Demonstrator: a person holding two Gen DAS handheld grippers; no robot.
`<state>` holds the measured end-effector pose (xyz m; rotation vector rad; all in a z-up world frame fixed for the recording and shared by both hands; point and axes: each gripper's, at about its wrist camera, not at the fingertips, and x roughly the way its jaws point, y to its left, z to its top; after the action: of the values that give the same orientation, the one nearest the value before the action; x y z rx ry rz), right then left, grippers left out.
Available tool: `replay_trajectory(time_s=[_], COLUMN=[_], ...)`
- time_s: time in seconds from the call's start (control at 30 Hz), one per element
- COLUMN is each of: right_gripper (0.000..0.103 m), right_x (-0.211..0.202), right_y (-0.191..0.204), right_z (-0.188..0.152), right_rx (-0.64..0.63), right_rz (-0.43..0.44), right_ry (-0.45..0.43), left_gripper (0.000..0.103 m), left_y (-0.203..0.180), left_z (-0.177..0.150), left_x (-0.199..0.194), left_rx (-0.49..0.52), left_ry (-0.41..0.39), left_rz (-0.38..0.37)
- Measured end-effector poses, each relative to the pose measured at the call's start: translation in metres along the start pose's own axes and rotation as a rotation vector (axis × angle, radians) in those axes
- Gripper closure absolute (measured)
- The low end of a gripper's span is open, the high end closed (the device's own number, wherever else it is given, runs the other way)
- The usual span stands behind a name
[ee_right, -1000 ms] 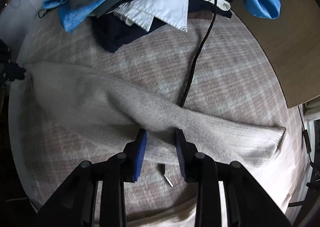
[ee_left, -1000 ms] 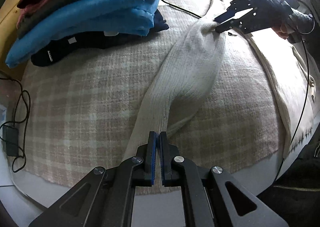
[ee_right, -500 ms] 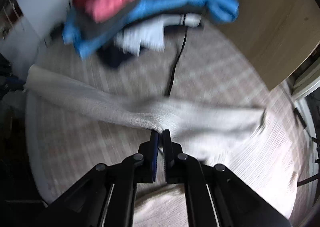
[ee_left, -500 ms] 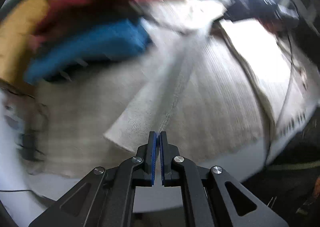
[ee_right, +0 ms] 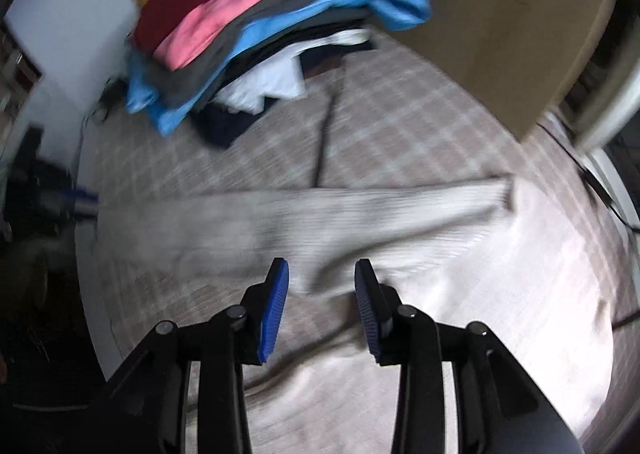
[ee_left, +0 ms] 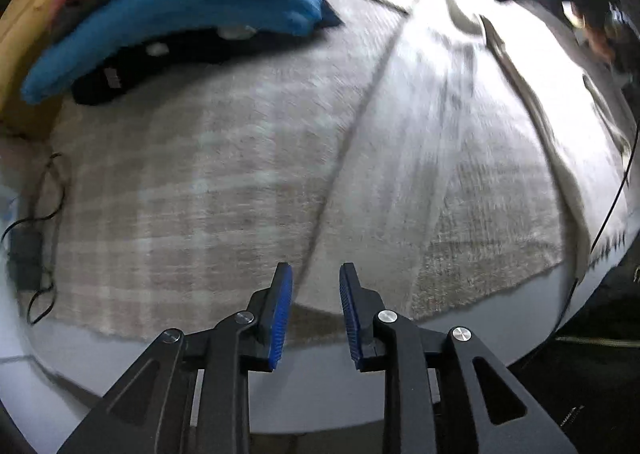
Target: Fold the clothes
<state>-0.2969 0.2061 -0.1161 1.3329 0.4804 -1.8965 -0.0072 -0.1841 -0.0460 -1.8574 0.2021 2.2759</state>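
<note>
A beige knit sweater lies on the checked blanket. In the left wrist view its sleeve (ee_left: pixel 400 142) runs flat from my left gripper (ee_left: pixel 315 294) toward the upper right. That gripper's jaws are opening; the sleeve's end lies under the gap, and the pads (ee_left: pixel 280 310) do not press it. In the right wrist view the sleeve (ee_right: pixel 320 210) stretches straight across, with the sweater body (ee_right: pixel 500 294) at the lower right. My right gripper (ee_right: pixel 321 286) hovers above the fabric, its jaws opening with nothing pinched. The left gripper (ee_right: pixel 78 200) shows blurred at the left edge.
A stack of folded clothes (ee_right: pixel 260 22) with blue, pink and dark red layers sits at the back of the blanket (ee_left: pixel 180 174); blue layers (ee_left: pixel 180 2) show in the left view. A black cable (ee_right: pixel 328 134) crosses the blanket. A brown board (ee_right: pixel 500 34) leans at right.
Half a second ago both grippers were shut on the sleeve and pulling it straight. Both have opened and let it go; the sleeve lies flat, and the right gripper has lifted away.
</note>
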Motion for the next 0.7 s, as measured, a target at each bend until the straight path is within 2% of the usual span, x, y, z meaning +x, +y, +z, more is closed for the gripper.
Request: replay_trajectory(time_s=[0.1,0.17,0.2,0.3,0.4,0.5,0.53,0.6,0.7], right_gripper=[0.069,0.069,0.069,0.069,0.069,0.07,0.072,0.088,0.089], right_x=[-0.006,-0.006,-0.004,0.004,0.012,0.028,0.036,0.056,0.077], right_y=[-0.028,-0.043,-0.048,-0.063,-0.076,-0.094,-0.097,-0.095,-0.087], right_z=[-0.009,-0.016,-0.018,-0.021,-0.015,-0.005,-0.002,0.005,0.01], right_rx=[0.115,0.171,0.191,0.239,0.272,0.347,0.358,0.331,0.287], right_rz=[-0.044,-0.058,-0.059,-0.069,-0.072,-0.026,-0.024,-0.037,-0.087], right_ry=[-0.008,-0.01,-0.013,-0.025,-0.035,-0.043,-0.032,0.025,0.068], left_gripper=[0.08,0.099,0.1,0.101,0.101,0.101,0.1,0.101,0.1], left_y=[-0.01,-0.008,-0.004,0.009,0.035,0.046,0.045,0.049,0.049], left_z=[0.003,0.007,0.01,0.017,0.032,0.044,0.047,0.047,0.045], left_x=[0.01,0.01,0.011,0.002,-0.038,-0.07,-0.08,-0.089,-0.093], left_rx=[0.038,0.008,-0.027,-0.082,-0.14,-0.144,-0.14,-0.128,-0.106], left_ry=[-0.003,-0.027,-0.031,-0.053,-0.153,-0.231,-0.25,-0.276,-0.281], left_rz=[0.019,0.007,-0.01,-0.018,0.013,0.055,0.059,0.058,0.013])
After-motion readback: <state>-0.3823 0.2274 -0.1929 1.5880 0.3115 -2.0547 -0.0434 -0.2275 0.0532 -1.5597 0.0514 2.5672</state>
